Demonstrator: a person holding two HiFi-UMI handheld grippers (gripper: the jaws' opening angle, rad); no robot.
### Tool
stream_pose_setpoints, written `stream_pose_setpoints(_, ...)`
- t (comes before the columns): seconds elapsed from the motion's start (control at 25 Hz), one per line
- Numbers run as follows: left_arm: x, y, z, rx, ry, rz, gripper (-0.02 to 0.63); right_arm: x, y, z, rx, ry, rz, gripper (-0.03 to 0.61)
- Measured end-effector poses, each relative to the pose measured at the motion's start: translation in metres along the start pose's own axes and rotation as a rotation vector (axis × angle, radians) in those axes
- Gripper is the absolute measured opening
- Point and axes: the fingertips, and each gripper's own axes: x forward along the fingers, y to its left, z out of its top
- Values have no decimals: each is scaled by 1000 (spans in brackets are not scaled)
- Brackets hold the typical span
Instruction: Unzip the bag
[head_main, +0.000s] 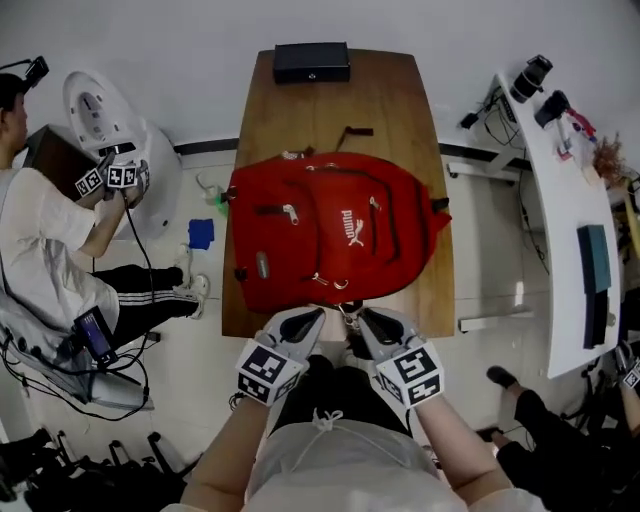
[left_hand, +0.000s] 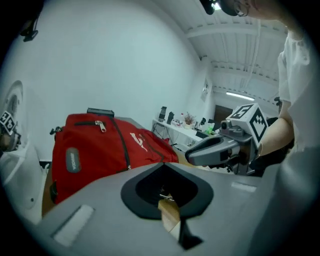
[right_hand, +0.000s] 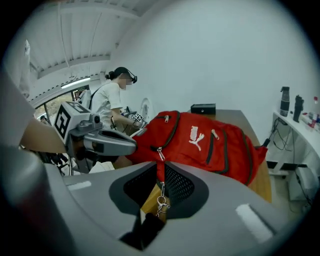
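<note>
Red fabric backpack (head_main: 330, 230), white logo on its front: lies flat across the brown wooden worktop (head_main: 400, 100), covering most of its near half.

Your right gripper (right_hand: 161, 165): jaws closed on a narrow red pull strap (right_hand: 160, 172) at the backpack's near edge. A small metal chain and clasp (right_hand: 161, 202) hangs below the pinch.

Your left gripper (left_hand: 164, 164): jaws pressed together, tip at the backpack's near edge, just beside the right gripper.

Black rectangular box (head_main: 312, 62): on the far end of the worktop, apart from the backpack.
</note>
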Motion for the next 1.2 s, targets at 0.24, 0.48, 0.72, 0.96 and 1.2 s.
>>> stream_pose_setpoints(0.24,47,39,-42,-40,120,11,-2,61,4,-56,22,172,70,121)
stream_pose_setpoints(0.48,58,54,-74,-125,207,4,5,89,1,-88,27,271,62,153)
stream_pose_setpoints(0.72,61,54,-77,-154,240,-22,6,105,-7,-97,-24,342,-16,80)
stream_pose_setpoints(0.96,65,53,-82,-143,271,-57,6,104,-13,-101,60,341,10,12)
stream_pose_setpoints(1.2,64,52,-83,-144,275,-103,6,95,-22,-103,1,384,1,12)
